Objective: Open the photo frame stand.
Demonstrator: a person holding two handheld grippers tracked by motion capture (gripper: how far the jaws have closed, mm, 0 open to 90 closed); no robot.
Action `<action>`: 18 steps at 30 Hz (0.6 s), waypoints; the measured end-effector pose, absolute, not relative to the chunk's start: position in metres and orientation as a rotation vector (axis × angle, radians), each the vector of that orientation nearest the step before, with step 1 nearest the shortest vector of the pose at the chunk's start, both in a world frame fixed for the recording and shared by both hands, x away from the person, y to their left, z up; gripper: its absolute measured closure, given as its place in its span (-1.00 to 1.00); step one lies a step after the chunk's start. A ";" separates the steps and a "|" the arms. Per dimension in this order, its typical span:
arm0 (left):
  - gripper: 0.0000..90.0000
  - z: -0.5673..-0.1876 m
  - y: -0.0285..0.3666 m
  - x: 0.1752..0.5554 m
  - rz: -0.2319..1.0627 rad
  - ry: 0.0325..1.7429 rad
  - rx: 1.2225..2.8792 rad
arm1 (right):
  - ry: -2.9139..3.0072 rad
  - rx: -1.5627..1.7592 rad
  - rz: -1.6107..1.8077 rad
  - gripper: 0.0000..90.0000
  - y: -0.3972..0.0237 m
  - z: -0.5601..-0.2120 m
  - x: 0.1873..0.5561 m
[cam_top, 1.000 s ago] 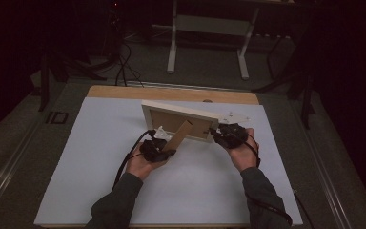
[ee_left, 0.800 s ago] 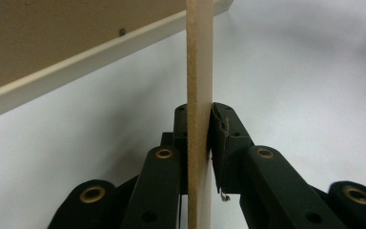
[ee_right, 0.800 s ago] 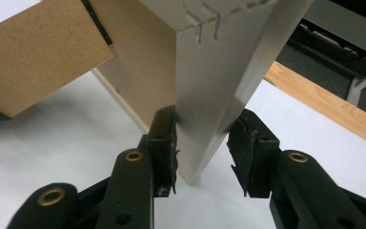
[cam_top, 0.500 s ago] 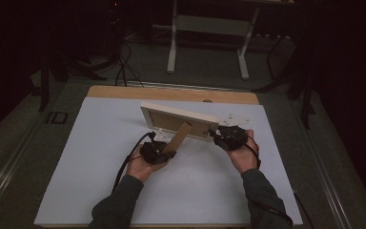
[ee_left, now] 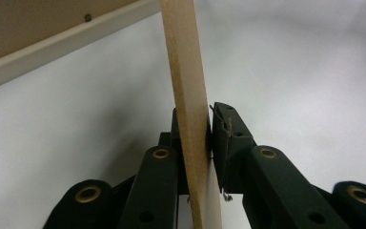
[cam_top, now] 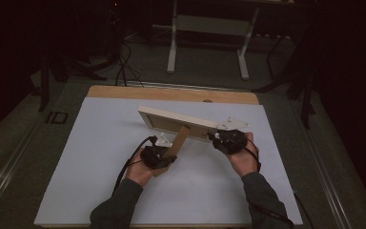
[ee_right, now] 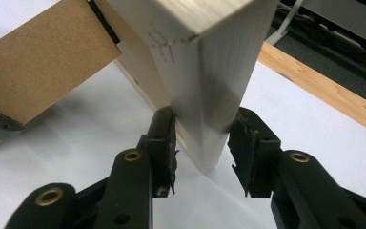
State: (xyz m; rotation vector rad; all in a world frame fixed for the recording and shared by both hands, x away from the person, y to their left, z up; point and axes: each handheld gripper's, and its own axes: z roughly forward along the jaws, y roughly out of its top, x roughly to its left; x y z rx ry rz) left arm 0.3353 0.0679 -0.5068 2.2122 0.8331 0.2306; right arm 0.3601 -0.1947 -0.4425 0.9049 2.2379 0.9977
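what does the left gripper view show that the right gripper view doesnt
Left gripper view: the thin stand leg edge-on, running down between the left gripper jaws, the left pad against it, the right close beside it.

Right gripper view: the picture frame corner clamped by the right gripper, the table's wooden edge beyond, and the leg's broad brown face at upper left.

Both: black jaws, the white tabletop, and parts of the same frame.
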 end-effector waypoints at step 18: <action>0.79 -0.512 0.069 0.332 0.230 0.841 2.218 | 2.239 0.891 1.006 0.37 -0.195 -0.446 0.354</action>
